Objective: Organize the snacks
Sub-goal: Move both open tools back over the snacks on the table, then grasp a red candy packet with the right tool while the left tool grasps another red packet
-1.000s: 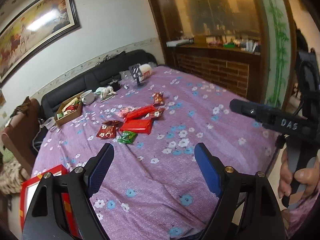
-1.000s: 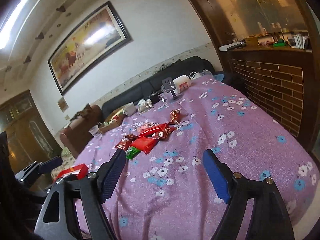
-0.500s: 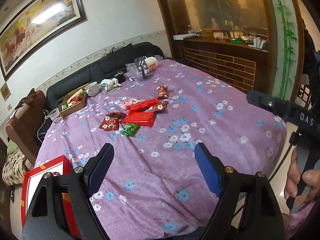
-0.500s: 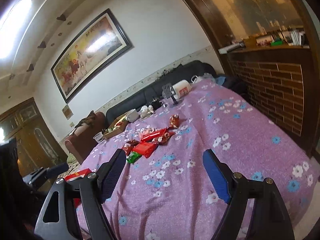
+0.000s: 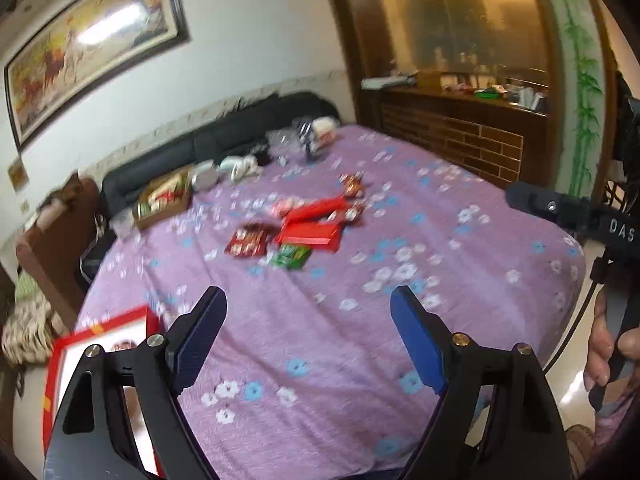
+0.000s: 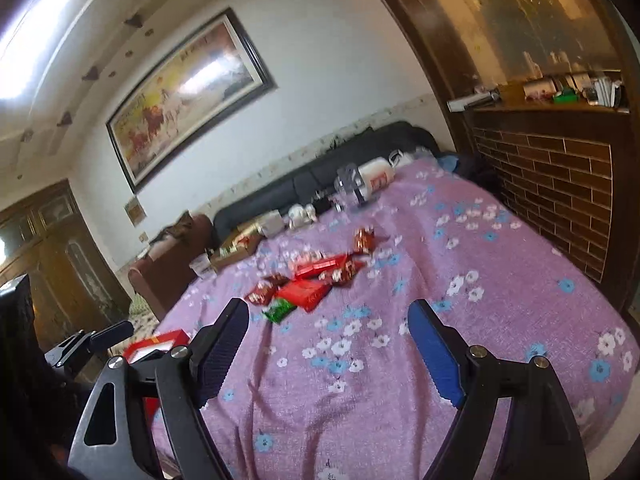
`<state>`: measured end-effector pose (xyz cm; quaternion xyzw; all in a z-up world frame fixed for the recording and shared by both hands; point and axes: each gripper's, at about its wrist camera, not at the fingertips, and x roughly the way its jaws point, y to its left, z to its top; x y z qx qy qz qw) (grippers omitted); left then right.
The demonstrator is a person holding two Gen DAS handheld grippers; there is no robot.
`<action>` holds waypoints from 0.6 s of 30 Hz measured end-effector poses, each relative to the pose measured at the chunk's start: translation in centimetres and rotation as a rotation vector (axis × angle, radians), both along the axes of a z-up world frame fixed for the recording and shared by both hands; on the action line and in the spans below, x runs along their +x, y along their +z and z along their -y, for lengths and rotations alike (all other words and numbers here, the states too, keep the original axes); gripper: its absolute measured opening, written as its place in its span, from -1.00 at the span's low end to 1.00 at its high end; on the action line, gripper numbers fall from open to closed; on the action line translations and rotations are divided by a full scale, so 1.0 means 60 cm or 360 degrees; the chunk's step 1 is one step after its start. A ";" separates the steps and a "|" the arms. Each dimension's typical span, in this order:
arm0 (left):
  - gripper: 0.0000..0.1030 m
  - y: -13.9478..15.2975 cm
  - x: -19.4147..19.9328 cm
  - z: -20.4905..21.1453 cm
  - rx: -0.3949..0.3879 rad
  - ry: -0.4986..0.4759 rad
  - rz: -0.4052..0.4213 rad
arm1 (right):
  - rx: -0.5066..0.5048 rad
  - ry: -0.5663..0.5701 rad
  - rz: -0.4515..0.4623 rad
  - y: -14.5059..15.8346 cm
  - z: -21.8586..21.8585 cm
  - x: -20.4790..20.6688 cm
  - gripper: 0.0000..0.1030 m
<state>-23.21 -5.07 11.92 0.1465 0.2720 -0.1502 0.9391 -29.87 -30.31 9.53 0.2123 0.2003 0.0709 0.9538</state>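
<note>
A loose heap of snack packets lies mid-table on the purple flowered cloth [image 5: 320,340]: a flat red box [image 5: 310,234] [image 6: 302,294], a long red packet [image 5: 316,208], a dark red packet [image 5: 248,240], a green packet [image 5: 291,257] [image 6: 279,309] and a small red pouch [image 5: 352,185] [image 6: 363,239] farther back. My left gripper [image 5: 308,304] hovers open over the near cloth, nothing between its blue pads. My right gripper [image 6: 328,316] is open too, well short of the heap. It also shows at the right edge of the left wrist view, held by a hand [image 5: 608,356].
A red-framed open box [image 5: 104,344] [image 6: 156,346] sits at the table's near left corner. At the far edge stand a brown carton of snacks [image 5: 162,200], a white mug [image 5: 204,176], a white jar [image 5: 324,132] and a phone stand [image 5: 306,140]. A black sofa [image 5: 224,140] and a brick-faced counter [image 5: 452,136] lie beyond.
Both views have shifted slightly and blurred; the left view slid across so the snack heap sits nearer the middle. Both grippers stay open and empty.
</note>
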 end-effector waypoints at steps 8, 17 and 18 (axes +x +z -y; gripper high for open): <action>0.65 -0.011 0.061 -0.094 -0.0110 0.0166 -0.0054 | 0.0078 -0.0015 -0.0167 0.002 0.027 0.088 0.64; 0.64 -0.005 0.304 -0.105 -0.0051 0.0287 -0.0280 | 0.0323 0.0013 -0.0455 -0.031 0.035 0.329 0.65; 0.64 -0.012 0.332 -0.105 -0.0030 0.0326 -0.0319 | 0.0334 -0.0016 -0.0472 -0.035 0.038 0.356 0.65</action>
